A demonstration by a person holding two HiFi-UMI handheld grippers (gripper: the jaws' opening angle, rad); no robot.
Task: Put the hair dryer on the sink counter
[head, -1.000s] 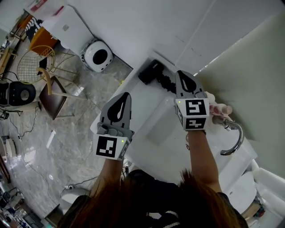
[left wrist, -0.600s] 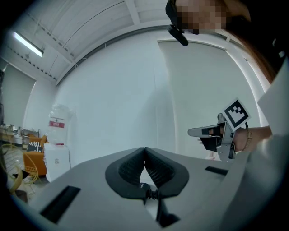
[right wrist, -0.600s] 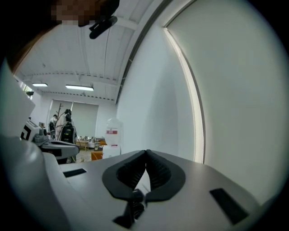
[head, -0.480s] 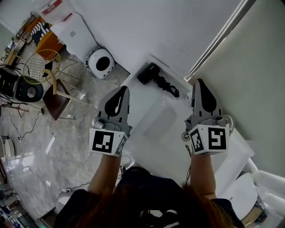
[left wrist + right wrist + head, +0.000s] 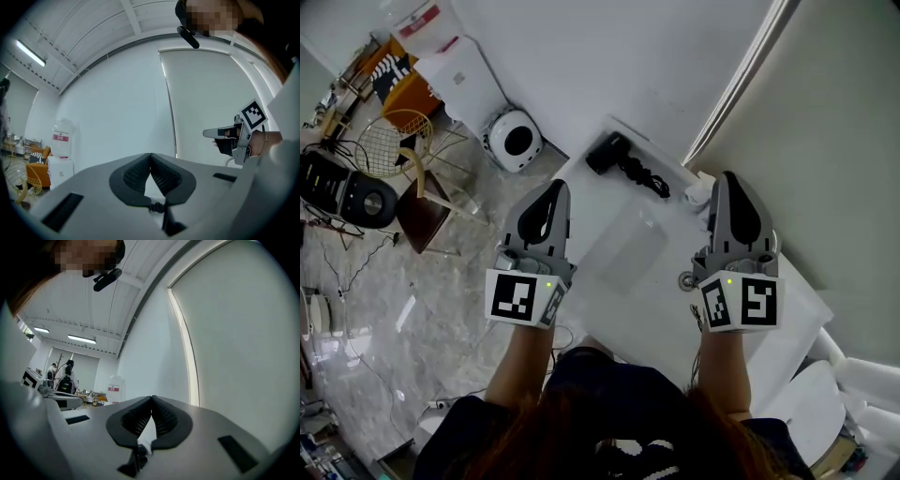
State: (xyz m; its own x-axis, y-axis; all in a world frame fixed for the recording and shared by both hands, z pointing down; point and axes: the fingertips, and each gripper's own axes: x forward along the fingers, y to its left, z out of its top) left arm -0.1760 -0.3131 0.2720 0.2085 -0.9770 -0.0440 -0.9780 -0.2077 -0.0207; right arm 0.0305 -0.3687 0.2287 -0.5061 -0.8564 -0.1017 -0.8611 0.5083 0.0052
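Note:
The black hair dryer (image 5: 608,152) lies on the far end of the white sink counter (image 5: 649,309), its coiled cord (image 5: 649,180) trailing to the right. Neither gripper touches it. My left gripper (image 5: 554,187) hangs over the counter's left edge, shut and empty; the left gripper view shows its pads (image 5: 150,156) pressed together against a bare wall. My right gripper (image 5: 729,178) hovers over the counter's right side, well right of the dryer, also shut with nothing in it (image 5: 152,399). The dryer appears in neither gripper view.
A shallow basin (image 5: 628,240) is sunk into the counter between the grippers. On the marble floor to the left stand a round white device (image 5: 515,139), a wooden chair (image 5: 416,204), a wire chair (image 5: 391,141) and a black speaker (image 5: 345,192). White walls close the far side.
The right gripper has pulled back and to the right, away from the hair dryer. The left gripper shifted slightly toward me. Both stayed shut; the dryer has not moved.

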